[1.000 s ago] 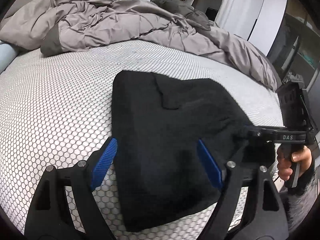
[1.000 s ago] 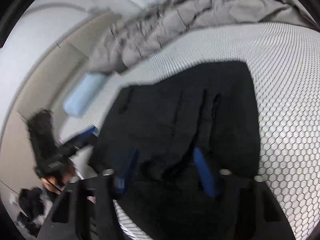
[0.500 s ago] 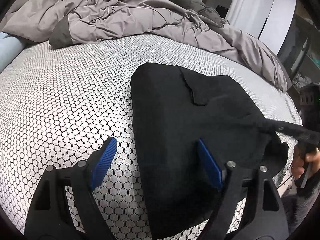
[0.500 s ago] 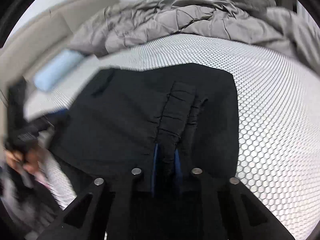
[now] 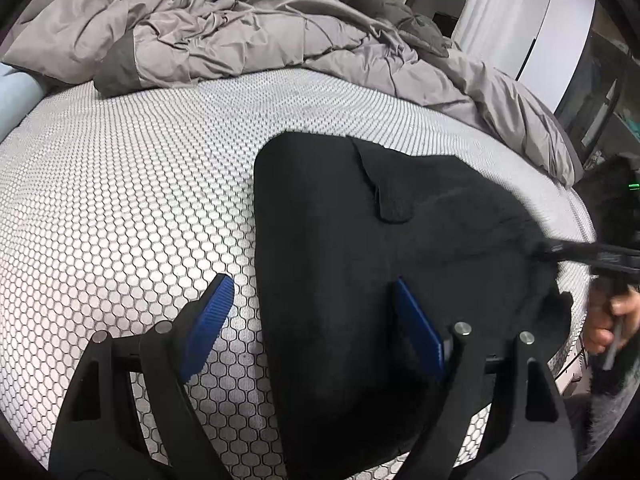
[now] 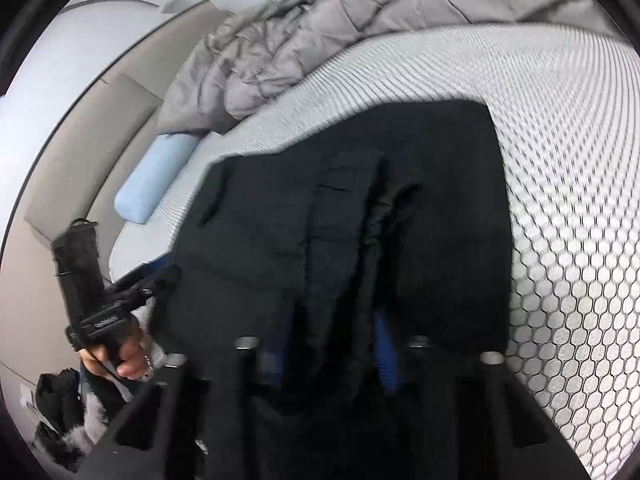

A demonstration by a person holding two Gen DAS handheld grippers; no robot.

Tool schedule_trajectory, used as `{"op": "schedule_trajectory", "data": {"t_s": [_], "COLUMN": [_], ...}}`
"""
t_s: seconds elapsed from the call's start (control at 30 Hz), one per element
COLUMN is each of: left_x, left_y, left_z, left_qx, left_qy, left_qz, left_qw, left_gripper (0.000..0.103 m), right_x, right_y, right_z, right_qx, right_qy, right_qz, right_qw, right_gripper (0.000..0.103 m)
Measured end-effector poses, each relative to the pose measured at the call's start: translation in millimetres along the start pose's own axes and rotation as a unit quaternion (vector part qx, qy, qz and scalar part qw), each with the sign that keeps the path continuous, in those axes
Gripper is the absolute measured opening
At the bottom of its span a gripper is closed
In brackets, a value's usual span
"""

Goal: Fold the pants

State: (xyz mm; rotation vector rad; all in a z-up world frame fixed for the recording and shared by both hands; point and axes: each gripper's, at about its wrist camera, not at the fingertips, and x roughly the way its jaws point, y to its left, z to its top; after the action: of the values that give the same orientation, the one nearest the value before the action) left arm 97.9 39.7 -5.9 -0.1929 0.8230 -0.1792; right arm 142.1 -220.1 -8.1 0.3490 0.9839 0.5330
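The black pants (image 5: 380, 240) lie folded on the honeycomb-patterned mattress (image 5: 120, 200). My left gripper (image 5: 316, 324) is open, with its blue pads (image 5: 210, 312) astride the pants' left edge, just above the fabric. The right gripper shows at the right of the left wrist view (image 5: 560, 252), at the pants' right edge. In the right wrist view the pants (image 6: 400, 220) fill the middle, and my right gripper (image 6: 328, 356) stands partly open around a bunched ridge of the fabric. The left gripper's handle (image 6: 92, 292) and hand show at the left.
A crumpled grey duvet (image 5: 240, 32) lies along the far side of the bed. A light blue pillow (image 6: 156, 176) sits at the head, by the beige headboard (image 6: 80, 152). The mattress edge runs close on the right in the left wrist view (image 5: 580, 216).
My right gripper closed on the pants' bunched edge half a second ago and now stands partly open again, swung to the right. The left gripper stayed open and shifted slightly over the left edge.
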Motion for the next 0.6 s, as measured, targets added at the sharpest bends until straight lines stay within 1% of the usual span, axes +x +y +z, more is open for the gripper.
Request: {"op": "schedule_trajectory", "data": {"t_s": [0.07,0.13,0.17,0.2,0.23,0.27,0.3,0.33,0.37,0.4,0.43,0.47,0.5,0.53,0.57,0.6], "left_x": [-8,-15,-16,-16,-13,-10,-6,-4,-4,-7,-13,-20,-29,-34,-38,-39], "left_y": [-1,-4,-5,-6,-7,-7,-8,-8,-9,-10,-13,-18,-25,-32,-41,-51], "left_z": [3,4,4,3,2,1,-1,-2,-3,-4,-4,-4,-4,-6,-8,-10], "left_qx": [-0.001,0.005,0.009,0.014,0.018,0.019,0.02,0.022,0.026,0.031,0.04,0.05,0.068,0.084,0.103,0.121], "left_qy": [-0.008,-0.015,-0.017,-0.016,-0.009,-0.004,0.005,0.008,0.009,0.005,-0.005,-0.017,-0.031,-0.039,-0.045,-0.047], "left_qz": [-0.011,-0.021,-0.022,-0.02,-0.016,-0.013,-0.008,-0.006,-0.003,0.0,0.003,0.003,-0.004,-0.012,-0.021,-0.034], "left_qw": [0.9999,0.9997,0.9996,0.9996,0.9997,0.9997,0.9997,0.9997,0.9996,0.9995,0.9992,0.9986,0.9972,0.9956,0.9934,0.9909], "left_gripper": [0.08,0.08,0.08,0.08,0.08,0.08,0.08,0.08,0.08,0.08,0.08,0.08,0.08,0.08,0.08,0.08], "right_x": [-26,-57,-65,-68,-65,-56,-42,-30,-16,-11,-14,-22,-32,-44,-53,-60], "right_y": [23,49,54,59,58,53,44,36,26,20,17,19,24,31,37,43], "right_z": [-3,-14,-19,-25,-32,-37,-43,-47,-51,-53,-53,-51,-50,-49,-48,-46], "right_qx": [-0.02,-0.042,-0.045,-0.049,-0.05,-0.048,-0.051,-0.053,-0.054,-0.052,-0.044,-0.044,-0.054,-0.071,-0.08,-0.085], "right_qy": [-0.03,-0.057,-0.061,-0.06,-0.053,-0.042,-0.026,-0.009,0.015,0.025,0.021,0.01,-0.008,-0.037,-0.057,-0.073], "right_qz": [0.005,0.007,0.008,0.0,-0.02,-0.051,-0.094,-0.116,-0.127,-0.126,-0.115,-0.117,-0.13,-0.147,-0.152,-0.143], "right_qw": [0.999,0.997,0.997,0.997,0.997,0.997,0.994,0.992,0.99,0.99,0.992,0.992,0.99,0.986,0.983,0.983], "right_gripper": [0.016,0.016,0.016,0.016,0.016,0.016,0.017,0.02,0.023,0.028,0.03,0.032,0.033,0.034,0.034,0.034]}}
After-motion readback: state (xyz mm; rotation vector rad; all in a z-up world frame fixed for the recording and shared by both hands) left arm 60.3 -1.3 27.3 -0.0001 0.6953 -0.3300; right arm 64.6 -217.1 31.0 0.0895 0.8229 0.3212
